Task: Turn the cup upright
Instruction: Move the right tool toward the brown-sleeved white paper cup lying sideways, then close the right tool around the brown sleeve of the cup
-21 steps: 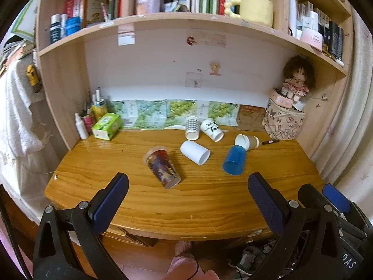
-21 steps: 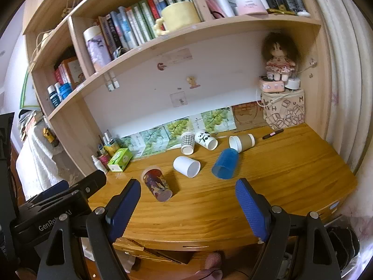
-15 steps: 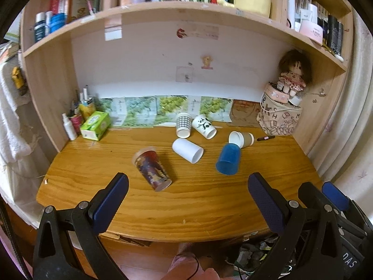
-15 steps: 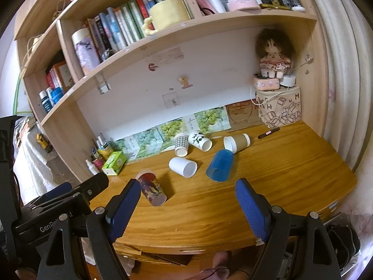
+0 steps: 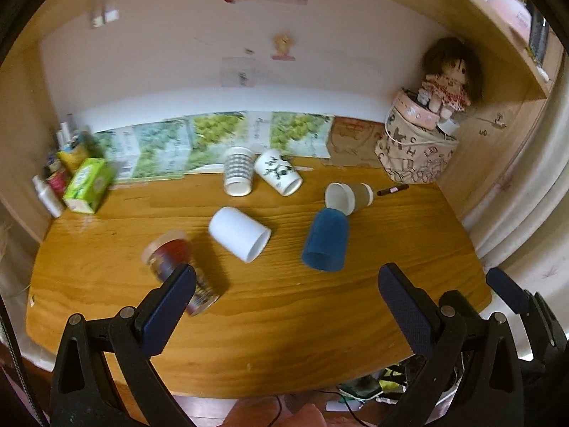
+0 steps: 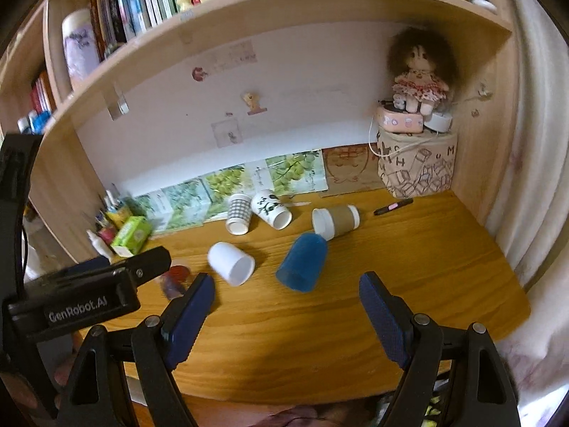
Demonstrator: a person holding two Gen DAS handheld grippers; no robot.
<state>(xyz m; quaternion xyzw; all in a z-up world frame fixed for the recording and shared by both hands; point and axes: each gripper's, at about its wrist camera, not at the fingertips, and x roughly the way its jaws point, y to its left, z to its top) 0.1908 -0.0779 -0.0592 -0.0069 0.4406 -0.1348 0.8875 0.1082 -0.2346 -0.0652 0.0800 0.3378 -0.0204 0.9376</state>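
Several cups lie on their sides on the wooden desk (image 5: pixel 284 320): a blue cup (image 5: pixel 326 240) (image 6: pixel 303 262), a plain white cup (image 5: pixel 239 233) (image 6: pixel 231 263), a dark patterned cup (image 5: pixel 179 270) partly behind my left finger, a checked cup (image 5: pixel 237 175), a panda cup (image 5: pixel 278 171) and a brown-sleeved cup (image 5: pixel 348 195) (image 6: pixel 336 221). My left gripper (image 5: pixel 288 281) is open and empty above the desk's front, short of the cups. My right gripper (image 6: pixel 286 293) is open and empty, just in front of the blue cup.
A printed bag (image 5: pixel 414 156) with a doll (image 5: pixel 446 83) on top stands at the back right. A pen (image 5: pixel 393 189) lies beside it. A green box (image 5: pixel 89 185) and small bottles stand at the back left. A shelf of books (image 6: pixel 142 0) hangs overhead.
Both grippers have moved forward and lower toward the cups, which now look larger. The cups have not moved. Both grippers stay open.
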